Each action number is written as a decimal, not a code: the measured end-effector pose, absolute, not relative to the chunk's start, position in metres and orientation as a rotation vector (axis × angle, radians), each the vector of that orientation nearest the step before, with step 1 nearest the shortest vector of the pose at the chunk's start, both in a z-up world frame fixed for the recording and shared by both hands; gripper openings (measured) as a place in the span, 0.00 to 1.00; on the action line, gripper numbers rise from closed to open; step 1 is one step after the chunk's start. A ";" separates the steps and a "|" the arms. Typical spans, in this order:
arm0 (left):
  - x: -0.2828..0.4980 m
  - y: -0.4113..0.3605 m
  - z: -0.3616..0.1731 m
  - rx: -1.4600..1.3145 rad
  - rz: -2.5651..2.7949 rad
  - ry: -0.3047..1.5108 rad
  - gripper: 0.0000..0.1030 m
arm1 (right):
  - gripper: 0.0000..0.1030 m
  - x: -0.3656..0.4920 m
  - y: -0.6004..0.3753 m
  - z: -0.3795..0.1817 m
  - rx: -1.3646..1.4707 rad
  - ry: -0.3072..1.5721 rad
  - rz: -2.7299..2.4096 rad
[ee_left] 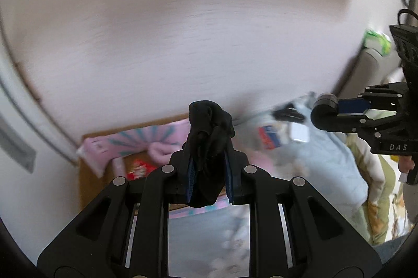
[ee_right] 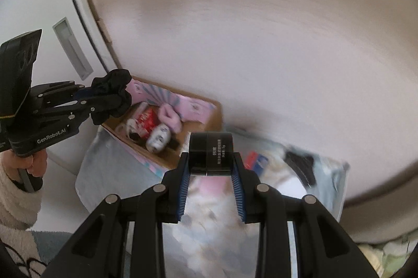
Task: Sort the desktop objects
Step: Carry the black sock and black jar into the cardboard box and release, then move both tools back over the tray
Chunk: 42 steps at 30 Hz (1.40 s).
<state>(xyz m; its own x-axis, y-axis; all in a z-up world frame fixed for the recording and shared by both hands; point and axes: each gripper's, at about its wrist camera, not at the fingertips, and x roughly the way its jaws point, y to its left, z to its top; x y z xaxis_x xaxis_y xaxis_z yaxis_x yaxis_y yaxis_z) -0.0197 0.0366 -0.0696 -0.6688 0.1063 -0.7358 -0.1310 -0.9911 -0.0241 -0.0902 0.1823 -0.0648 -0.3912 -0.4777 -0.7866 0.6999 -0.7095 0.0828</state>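
Right gripper (ee_right: 211,160) is clamped on a black cylinder (ee_right: 211,150) with white print. Over to the left, the left gripper (ee_right: 111,97) pinches a black scrunchie (ee_right: 112,87) right above the cardboard box (ee_right: 206,118) of pink stuff, all pretty blurry.

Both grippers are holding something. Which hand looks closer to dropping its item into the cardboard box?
Probably left. The left gripper, shut on a black cloth, hangs at the cardboard box's open edge. The right gripper, holding a black cylinder, sits further out, over the pale bedding.
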 end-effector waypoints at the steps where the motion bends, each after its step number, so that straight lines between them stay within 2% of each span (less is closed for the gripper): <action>1: -0.023 0.024 -0.071 -1.237 2.763 0.034 0.16 | 0.28 -0.092 0.169 -0.066 1.088 0.349 -2.118; 7: -0.034 -0.037 -0.099 -1.344 2.803 -0.069 0.16 | 0.28 -0.094 0.096 -0.088 1.104 0.421 -2.058; 10: -0.039 -0.059 -0.121 -1.420 2.831 -0.053 0.16 | 0.28 -0.098 0.067 -0.108 1.155 0.413 -2.015; 13: -0.043 -0.075 -0.139 -1.494 2.856 -0.032 0.16 | 0.28 -0.100 0.049 -0.128 1.226 0.400 -1.992; 21: -0.048 -0.100 -0.164 -1.562 2.839 -0.116 0.17 | 0.28 -0.107 0.024 -0.156 1.312 0.401 -1.979; 22: -0.050 -0.100 -0.163 -1.564 2.844 -0.120 0.21 | 0.28 -0.109 0.022 -0.156 1.309 0.400 -1.984; 23: -0.052 -0.102 -0.164 -1.569 2.841 -0.129 0.37 | 0.29 -0.110 0.020 -0.155 1.293 0.394 -1.999; 24: -0.053 -0.104 -0.163 -1.575 2.843 -0.145 0.74 | 0.43 -0.110 0.019 -0.153 1.273 0.385 -2.011; 25: -0.052 -0.106 -0.161 -1.571 2.864 -0.153 0.94 | 0.55 -0.110 0.019 -0.151 1.259 0.379 -2.031; 26: -0.048 -0.108 -0.155 -1.532 2.902 -0.157 1.00 | 0.76 -0.110 0.019 -0.148 1.249 0.378 -2.057; 27: -0.045 -0.111 -0.148 -1.469 2.942 -0.165 1.00 | 0.81 -0.110 0.021 -0.145 1.228 0.368 -2.092; 35: -0.039 -0.105 -0.115 -1.373 3.011 -0.108 1.00 | 0.81 -0.113 0.070 -0.111 1.108 0.209 -2.188; 42: -0.031 -0.073 -0.072 -1.204 2.996 -0.066 1.00 | 0.81 -0.106 0.151 -0.061 0.787 0.023 -2.366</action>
<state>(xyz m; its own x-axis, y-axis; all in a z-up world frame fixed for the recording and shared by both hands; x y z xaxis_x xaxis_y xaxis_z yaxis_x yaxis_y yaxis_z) -0.0311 -0.0729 -0.0716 -0.7186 -0.0664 -0.6923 0.0968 -0.9953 -0.0050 -0.1057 0.1505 -0.0613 -0.6181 -0.5677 -0.5437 0.5781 -0.7970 0.1749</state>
